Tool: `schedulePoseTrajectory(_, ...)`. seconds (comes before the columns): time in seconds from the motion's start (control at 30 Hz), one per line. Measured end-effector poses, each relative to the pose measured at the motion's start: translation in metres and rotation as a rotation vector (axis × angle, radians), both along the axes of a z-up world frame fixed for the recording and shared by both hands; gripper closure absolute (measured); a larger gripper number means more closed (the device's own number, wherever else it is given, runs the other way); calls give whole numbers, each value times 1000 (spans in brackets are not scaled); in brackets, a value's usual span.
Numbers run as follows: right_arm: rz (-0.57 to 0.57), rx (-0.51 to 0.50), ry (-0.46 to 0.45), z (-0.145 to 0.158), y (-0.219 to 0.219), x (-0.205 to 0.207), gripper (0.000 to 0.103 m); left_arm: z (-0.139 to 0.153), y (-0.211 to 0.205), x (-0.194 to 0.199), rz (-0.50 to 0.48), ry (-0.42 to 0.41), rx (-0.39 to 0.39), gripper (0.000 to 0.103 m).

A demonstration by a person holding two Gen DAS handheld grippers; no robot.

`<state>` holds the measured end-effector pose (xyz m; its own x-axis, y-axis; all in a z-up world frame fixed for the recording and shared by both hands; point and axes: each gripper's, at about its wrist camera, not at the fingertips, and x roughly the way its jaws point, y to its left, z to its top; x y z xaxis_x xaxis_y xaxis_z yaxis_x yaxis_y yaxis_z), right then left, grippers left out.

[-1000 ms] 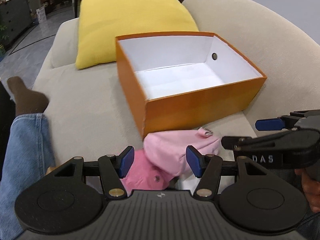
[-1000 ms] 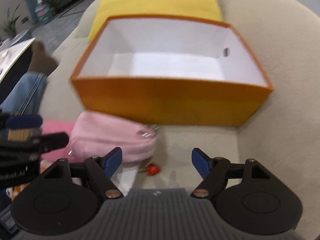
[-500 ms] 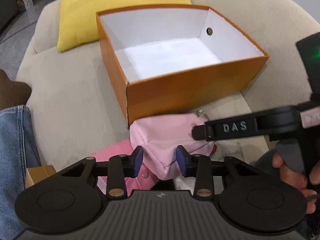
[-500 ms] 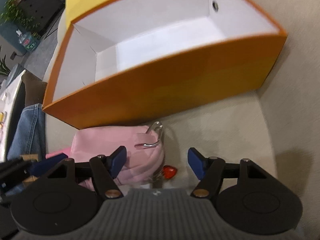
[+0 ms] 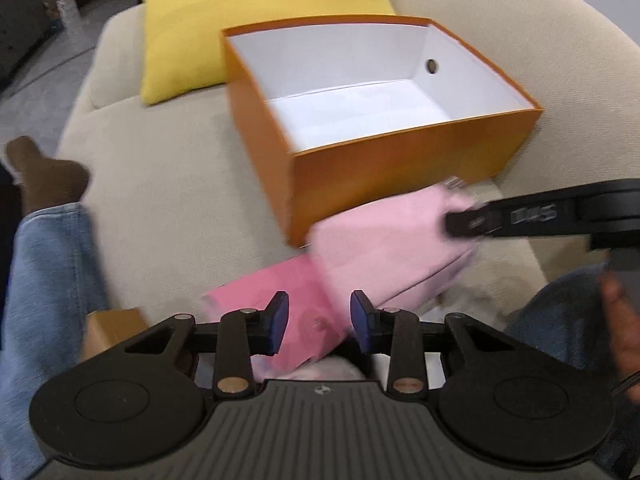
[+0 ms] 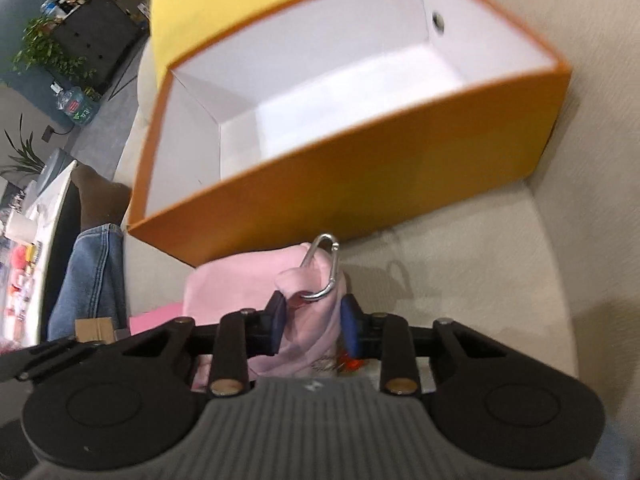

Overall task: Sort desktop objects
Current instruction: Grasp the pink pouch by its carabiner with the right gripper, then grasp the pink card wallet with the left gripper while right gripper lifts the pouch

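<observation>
Beige sofa (image 5: pixel 168 208) carries an open orange box (image 5: pixel 400 160), white inside, empty. Yellow cushion (image 5: pixel 240 20) sits behind the box. Pale pink pouch (image 6: pixel 240 284) w/ silver carabiner (image 6: pixel 320 268) lies just in front of the box, partly over a darker pink item (image 5: pixel 276 284). Right gripper (image 6: pixel 312 322): jaws closing, pads pressing the pouch's bunched fabric. Left gripper (image 5: pixel 318 322): jaws part-closed around pink fabric; can't tell if they grip.
</observation>
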<state>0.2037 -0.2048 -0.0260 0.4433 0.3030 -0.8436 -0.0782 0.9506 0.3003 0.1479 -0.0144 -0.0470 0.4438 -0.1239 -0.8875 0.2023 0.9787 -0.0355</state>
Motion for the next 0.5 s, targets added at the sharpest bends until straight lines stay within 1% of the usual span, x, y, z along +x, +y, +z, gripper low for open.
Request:
schedulePoseTrajectory(0.13, 10, -97, -101, 17, 3, -14, 74, -1, 21, -7, 81, 16, 29, 64)
schedulePoseTrajectory(0.2, 9, -177, -167, 25, 6, -23, 74, -2, 30, -6, 123, 28, 35, 63)
schedulePoseTrajectory(0.23, 8, -220, -200, 28, 7, -28, 74, -2, 36, -6, 144, 37, 25, 60)
schedulePoseTrajectory(0.27, 5, -254, -226, 32, 8, -32, 74, -3, 40, -5, 158, 47, 11, 51)
schedulePoseTrajectory(0.33, 10, -307, -260, 35, 7, -30, 74, -4, 44, -1, 169, 60, 0, 49)
schedulePoseTrajectory(0.43, 57, -430, -313, 32, 18, -31, 74, -11, 44, 8, 174, 77, 10, 46)
schedulePoseTrajectory(0.5, 93, -522, -354, 28, 26, -37, 74, -15, 44, 13, 174, 72, 2, 45)
